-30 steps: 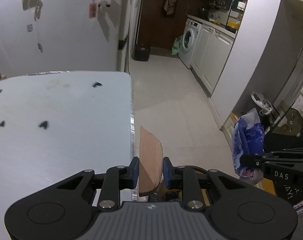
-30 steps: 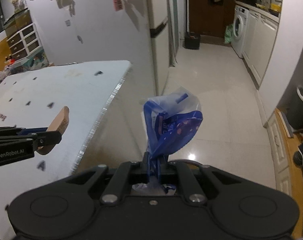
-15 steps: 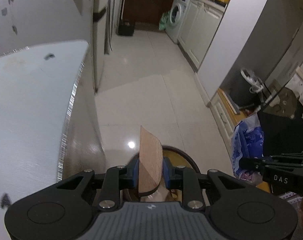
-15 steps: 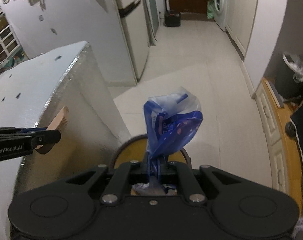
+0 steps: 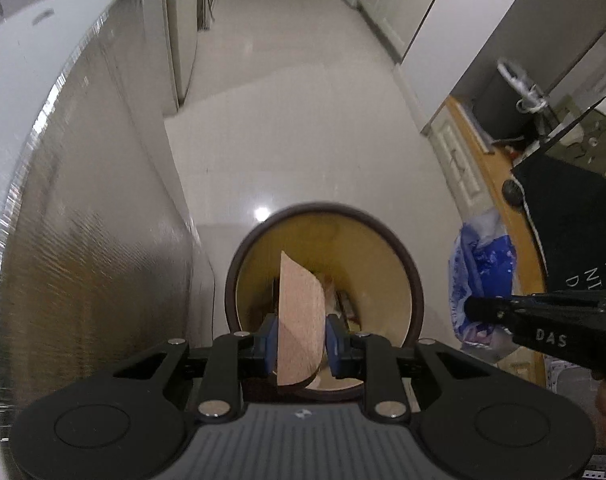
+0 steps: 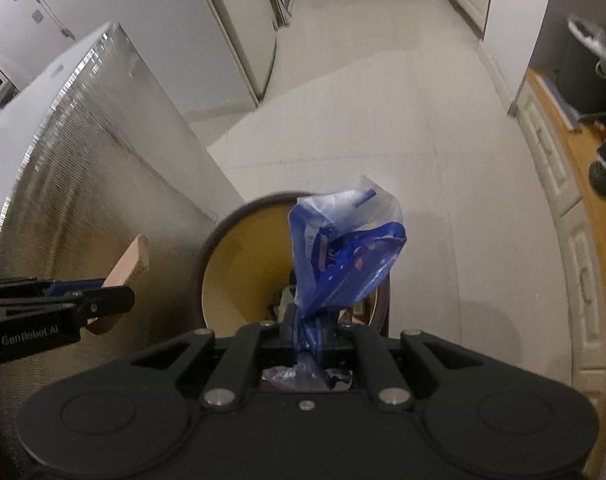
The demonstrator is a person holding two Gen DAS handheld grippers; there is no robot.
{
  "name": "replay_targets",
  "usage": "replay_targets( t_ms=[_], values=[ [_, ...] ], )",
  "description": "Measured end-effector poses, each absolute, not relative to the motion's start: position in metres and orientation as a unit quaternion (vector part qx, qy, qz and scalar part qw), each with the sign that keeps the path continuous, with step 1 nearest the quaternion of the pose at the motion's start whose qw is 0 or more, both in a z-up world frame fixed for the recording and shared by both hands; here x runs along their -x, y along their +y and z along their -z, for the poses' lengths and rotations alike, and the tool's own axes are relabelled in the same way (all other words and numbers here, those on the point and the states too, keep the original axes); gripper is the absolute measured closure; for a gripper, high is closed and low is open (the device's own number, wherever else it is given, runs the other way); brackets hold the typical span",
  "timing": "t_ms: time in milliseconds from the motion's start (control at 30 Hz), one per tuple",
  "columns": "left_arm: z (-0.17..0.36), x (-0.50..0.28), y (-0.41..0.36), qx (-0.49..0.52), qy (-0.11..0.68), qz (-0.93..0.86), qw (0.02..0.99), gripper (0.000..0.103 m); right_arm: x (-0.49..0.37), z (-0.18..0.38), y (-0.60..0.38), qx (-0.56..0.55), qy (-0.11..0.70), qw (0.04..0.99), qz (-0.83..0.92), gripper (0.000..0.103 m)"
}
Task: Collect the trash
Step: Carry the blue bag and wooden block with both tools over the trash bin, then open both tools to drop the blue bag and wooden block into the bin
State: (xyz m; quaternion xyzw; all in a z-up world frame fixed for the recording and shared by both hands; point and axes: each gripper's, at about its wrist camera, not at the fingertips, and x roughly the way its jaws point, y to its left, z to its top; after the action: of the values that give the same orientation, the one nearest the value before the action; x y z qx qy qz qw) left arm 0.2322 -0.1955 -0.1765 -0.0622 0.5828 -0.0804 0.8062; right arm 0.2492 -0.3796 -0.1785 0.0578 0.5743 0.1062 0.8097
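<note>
1. Left gripper [image 5: 299, 340]: jaws narrowly apart and clamped on a cork piece [image 5: 301, 320], one blue pad on each flat face. The piece stands on edge between the pads, with its curved end towards the camera and its straight end pointing past the fingertips.
2. Right gripper [image 6: 309, 330]: jaws almost together and just starting to part, though the pads pinch the twisted neck of a blue bag [image 6: 343, 256]. The crumpled bag balloons out beyond the fingertips, part blue print, part clear film. A scrap of it bunches behind the pads, towards the camera.
3. Bin [image 5: 417, 292]: a round one with a dark rim and yellow inside, open, directly beyond and below both sets of fingertips. In the left view the cork piece sits over its mouth. In the right view the bag overlaps the bin [image 6: 207, 256] on its right half.
4. Bin contents: some scraps lie at the bottom, too dim to name.
5. The grippers are side by side. In the left view, the right gripper [image 5: 469, 306] and bag [image 5: 481, 280] are off to the right of the fingers. In the right view, the left gripper [image 6: 129, 300] and cork piece [image 6: 129, 266] are off to the left.
6. Table [image 5: 83, 200]: its silver-sided edge runs along the left of the fingers, close beside the bin.
7. Floor [image 5: 303, 120]: pale tiles stretch out beyond the bin.
</note>
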Motion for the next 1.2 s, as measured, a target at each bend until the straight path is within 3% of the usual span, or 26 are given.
replay_targets(
  t_ms=[100,200,433,567,833,1033,1100,1200],
  values=[
    [0.192,-0.238,-0.199,0.067,0.6,0.071,0.794,0.077,-0.256,0.198,-0.378,-0.071,0.592,0.797,-0.102,0.091],
    [0.207,-0.245,-0.204,0.064,0.615,0.065,0.783,0.077,-0.262,0.217,-0.379,-0.093,0.602,0.787,-0.097,0.082],
    [0.238,-0.258,-0.208,0.082,0.635,0.043,0.767,0.077,-0.276,0.245,-0.373,-0.082,0.609,0.782,-0.102,0.082],
    [0.251,-0.265,-0.206,0.095,0.638,0.03,0.764,0.077,-0.281,0.255,-0.376,-0.081,0.607,0.784,-0.104,0.076],
    [0.278,-0.277,-0.208,0.112,0.644,0.011,0.757,0.077,-0.287,0.268,-0.389,-0.113,0.593,0.79,-0.106,0.051],
    [0.287,-0.281,-0.211,0.109,0.656,-0.002,0.747,0.076,-0.286,0.27,-0.399,-0.125,0.596,0.787,-0.1,0.051],
    [0.288,-0.282,-0.213,0.105,0.663,-0.002,0.741,0.064,-0.287,0.268,-0.402,-0.127,0.595,0.788,-0.099,0.051],
    [0.289,-0.282,-0.215,0.097,0.667,0.004,0.739,0.054,-0.289,0.263,-0.405,-0.128,0.59,0.791,-0.101,0.051]
  ],
)
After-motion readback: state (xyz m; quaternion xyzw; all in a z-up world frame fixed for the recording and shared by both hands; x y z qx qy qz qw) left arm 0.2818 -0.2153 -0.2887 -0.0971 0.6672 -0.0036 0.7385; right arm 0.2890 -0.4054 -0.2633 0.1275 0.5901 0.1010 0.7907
